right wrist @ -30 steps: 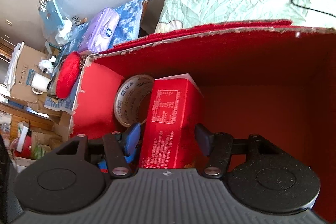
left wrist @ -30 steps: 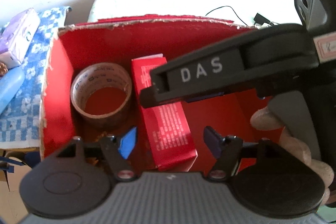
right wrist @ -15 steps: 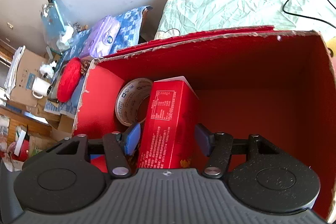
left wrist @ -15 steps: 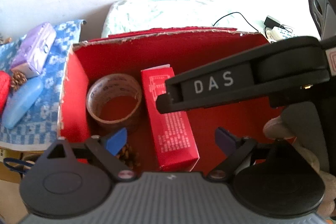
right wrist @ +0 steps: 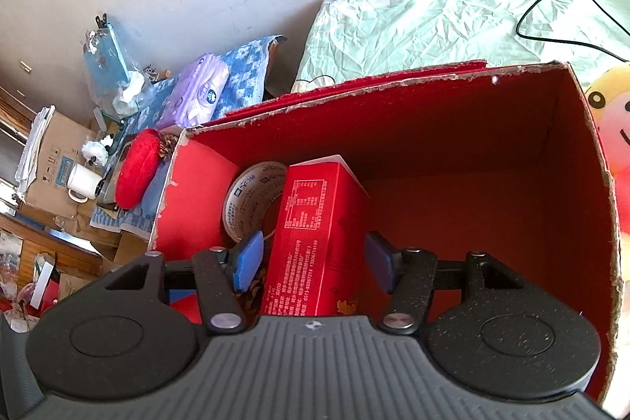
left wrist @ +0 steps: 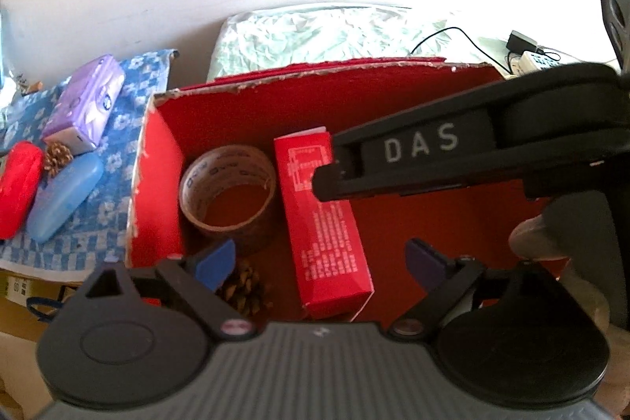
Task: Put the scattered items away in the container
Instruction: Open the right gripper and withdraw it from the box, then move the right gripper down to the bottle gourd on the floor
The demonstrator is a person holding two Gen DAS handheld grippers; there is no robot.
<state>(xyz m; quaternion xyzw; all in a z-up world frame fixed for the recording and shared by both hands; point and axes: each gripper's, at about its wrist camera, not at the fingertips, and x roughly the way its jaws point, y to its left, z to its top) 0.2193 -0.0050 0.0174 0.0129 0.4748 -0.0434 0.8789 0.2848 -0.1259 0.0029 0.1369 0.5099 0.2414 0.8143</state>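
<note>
The red cardboard container [left wrist: 157,184] [right wrist: 582,184] holds a roll of brown tape [left wrist: 228,191] [right wrist: 252,199], a red carton [left wrist: 323,219] [right wrist: 315,235] and a pine cone [left wrist: 244,286]. My left gripper [left wrist: 319,258] is open and empty above the container's near edge. My right gripper [right wrist: 313,258] is open, its pads either side of the red carton without touching it. The right tool marked DAS [left wrist: 453,152] crosses the left wrist view.
On a blue patterned cloth [left wrist: 118,128] left of the container lie a purple tissue pack [left wrist: 84,101] [right wrist: 197,93], a blue case [left wrist: 63,195], a red case [left wrist: 17,187] [right wrist: 138,168] and a second pine cone [left wrist: 57,154]. A pale green bed [right wrist: 433,22] with a black cable lies behind. A yellow plush toy [right wrist: 610,113] sits at right.
Both grippers have pulled back and up from the container. The right gripper has opened off the red carton, which now stays in the container.
</note>
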